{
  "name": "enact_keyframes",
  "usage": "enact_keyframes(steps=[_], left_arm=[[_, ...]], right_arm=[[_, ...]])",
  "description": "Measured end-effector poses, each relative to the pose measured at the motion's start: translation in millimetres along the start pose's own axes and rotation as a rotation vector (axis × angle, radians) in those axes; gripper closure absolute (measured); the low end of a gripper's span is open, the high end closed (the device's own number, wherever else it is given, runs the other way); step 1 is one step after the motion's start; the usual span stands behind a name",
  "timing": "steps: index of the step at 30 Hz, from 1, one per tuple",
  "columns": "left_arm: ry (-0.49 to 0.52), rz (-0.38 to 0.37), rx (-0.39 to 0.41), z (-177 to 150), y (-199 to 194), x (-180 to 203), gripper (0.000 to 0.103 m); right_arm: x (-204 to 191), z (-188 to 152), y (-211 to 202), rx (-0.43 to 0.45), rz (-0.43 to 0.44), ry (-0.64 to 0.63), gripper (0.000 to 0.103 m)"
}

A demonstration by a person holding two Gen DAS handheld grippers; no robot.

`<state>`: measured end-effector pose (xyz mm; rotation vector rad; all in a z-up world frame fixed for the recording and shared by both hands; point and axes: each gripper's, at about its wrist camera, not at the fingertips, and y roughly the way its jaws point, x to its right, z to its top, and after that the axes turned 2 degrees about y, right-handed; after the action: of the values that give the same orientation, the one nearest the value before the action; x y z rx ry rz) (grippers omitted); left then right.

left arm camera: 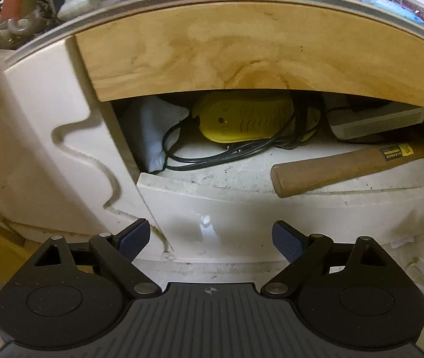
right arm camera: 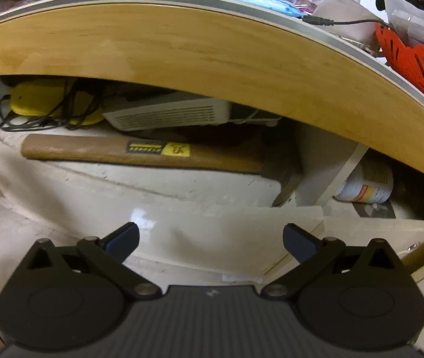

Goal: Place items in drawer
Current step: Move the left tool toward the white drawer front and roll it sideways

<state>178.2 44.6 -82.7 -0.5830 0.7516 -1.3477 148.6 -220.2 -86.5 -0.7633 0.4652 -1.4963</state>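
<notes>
The open drawer (right arm camera: 182, 217), white-walled, sits under the counter (right arm camera: 212, 50) front edge. Inside, a hammer (right arm camera: 140, 152) lies along the drawer's front wall, long axis left to right, ahead of both grippers. The right hand-held gripper (right arm camera: 210, 243) appears nearer; the left hand-held gripper (left arm camera: 209, 240) faces the handle end. Both stand apart, empty. The handle's yellow-and-black label (right arm camera: 159, 148) is unreadable.
</notes>
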Motion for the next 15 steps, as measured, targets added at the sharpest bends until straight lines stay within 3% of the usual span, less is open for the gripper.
enact_keyframes(steps=[8,15], left_arm=[[0.09,0.005,0.031,-3,7,6,0.012],[0.387,0.072,0.079,-8,8,21,0.012]], right_arm=[[-4,3,10,0.018,-0.011,-0.078,0.0],[-13,1,12,0.036,-0.004,-0.314,0.0]])
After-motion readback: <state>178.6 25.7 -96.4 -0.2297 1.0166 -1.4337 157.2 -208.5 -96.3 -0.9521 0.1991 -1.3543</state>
